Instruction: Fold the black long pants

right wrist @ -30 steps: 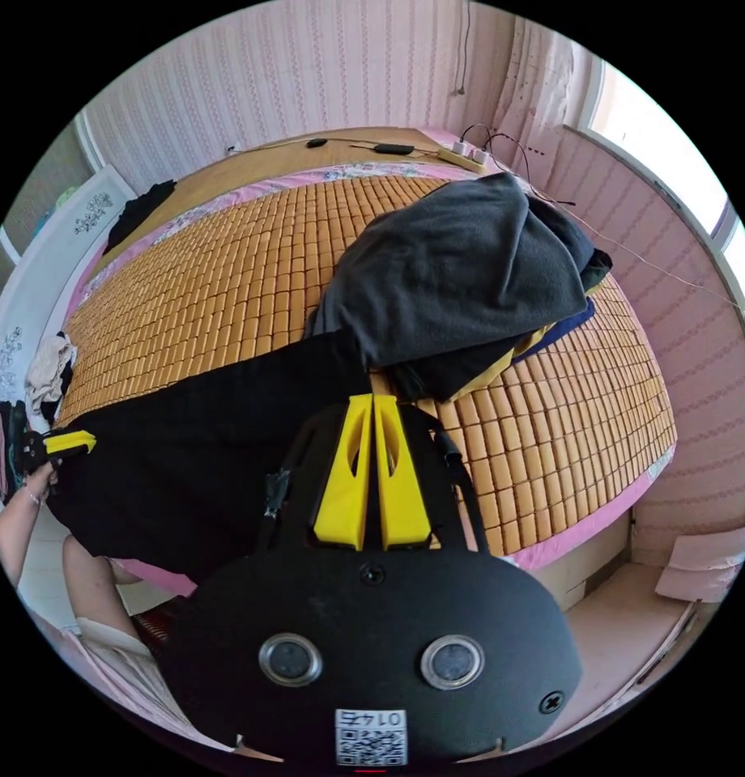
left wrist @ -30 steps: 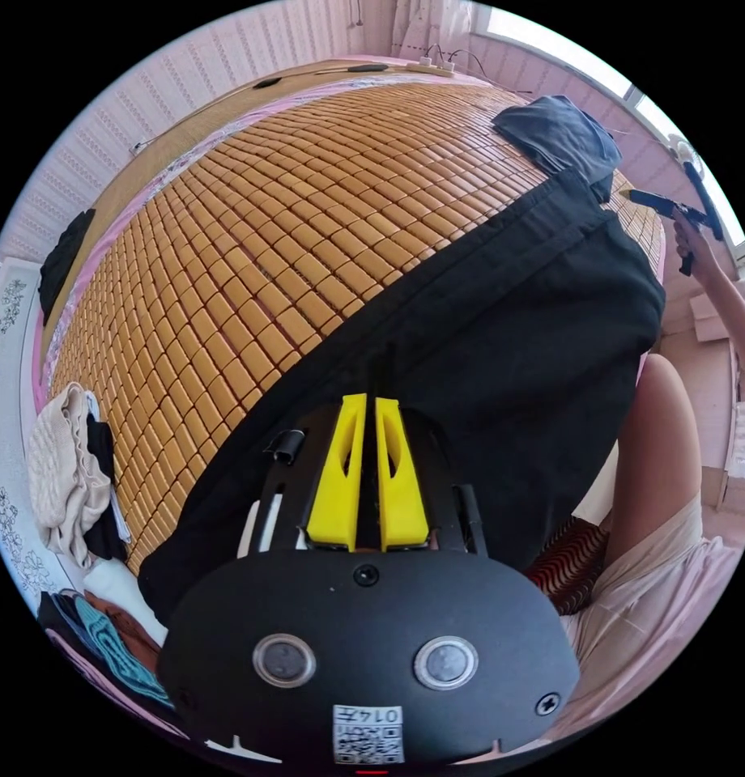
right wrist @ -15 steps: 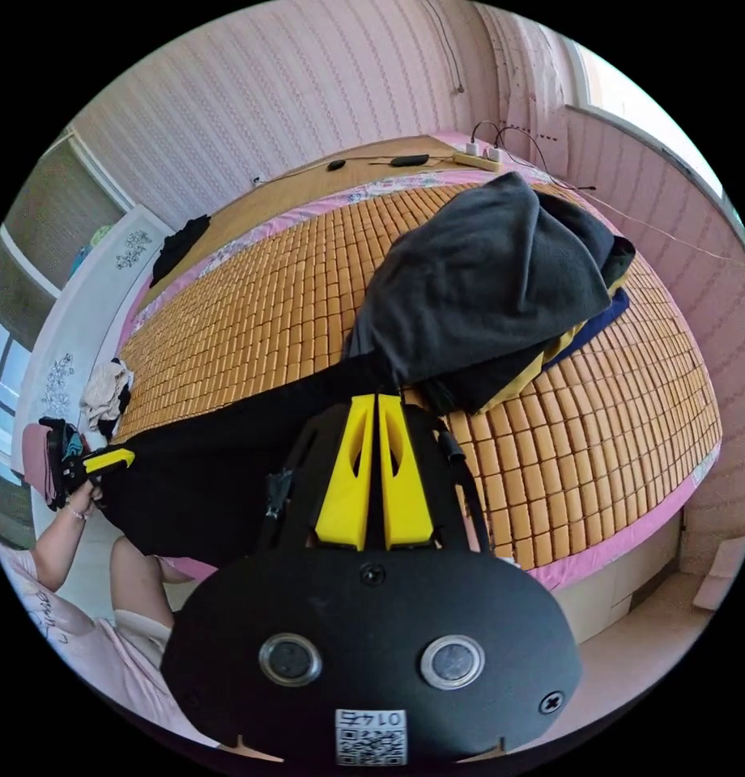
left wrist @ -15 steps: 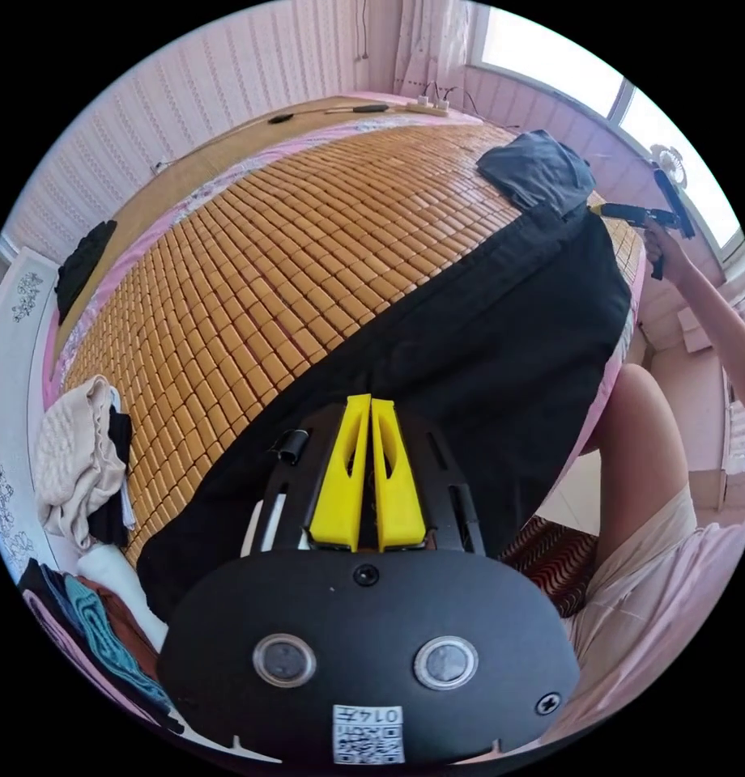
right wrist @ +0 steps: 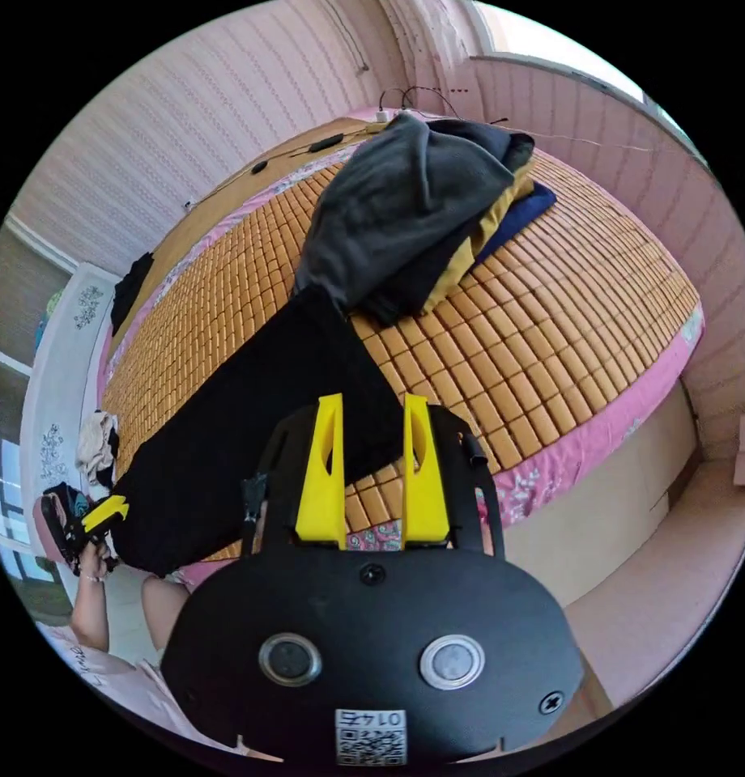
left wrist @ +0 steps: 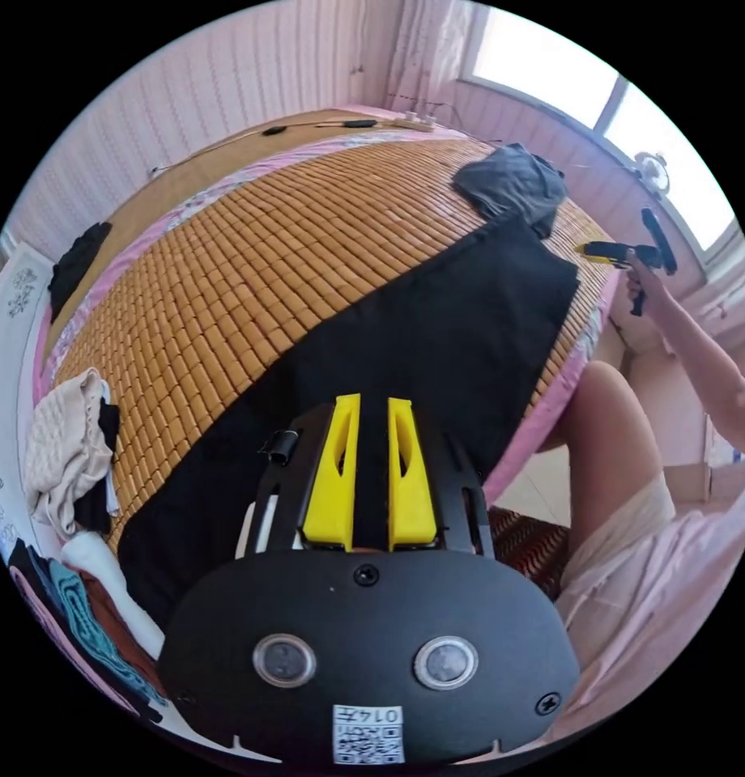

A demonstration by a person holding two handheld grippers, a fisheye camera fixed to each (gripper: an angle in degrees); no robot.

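Note:
The black long pants (left wrist: pixel 437 324) lie flat in a long strip on the bamboo mat (left wrist: pixel 267 243), near the bed's edge. My left gripper (left wrist: pixel 373 401) is open just above one end of them, with a gap between its yellow jaws. In the right gripper view, the pants (right wrist: pixel 259 405) run away from my right gripper (right wrist: pixel 374 398), which is open over their other end and the mat (right wrist: pixel 551 307). A hand holds the right gripper (left wrist: pixel 583 248) off the bed's side. The left gripper (right wrist: pixel 123 506) hovers at the pants' far end.
A pile of dark grey clothes (left wrist: pixel 510 178) (right wrist: pixel 397 202) touches the pants' end on the mat. A beige garment (left wrist: pixel 61 453) and other clothes lie beside the left end. The person's leg (left wrist: pixel 615 453) stands by the pink bed edge (right wrist: pixel 599 437).
Both grippers have opened and let go of the pants, which now lie flat on the mat. Both have drawn back from the cloth, and the right view has swung.

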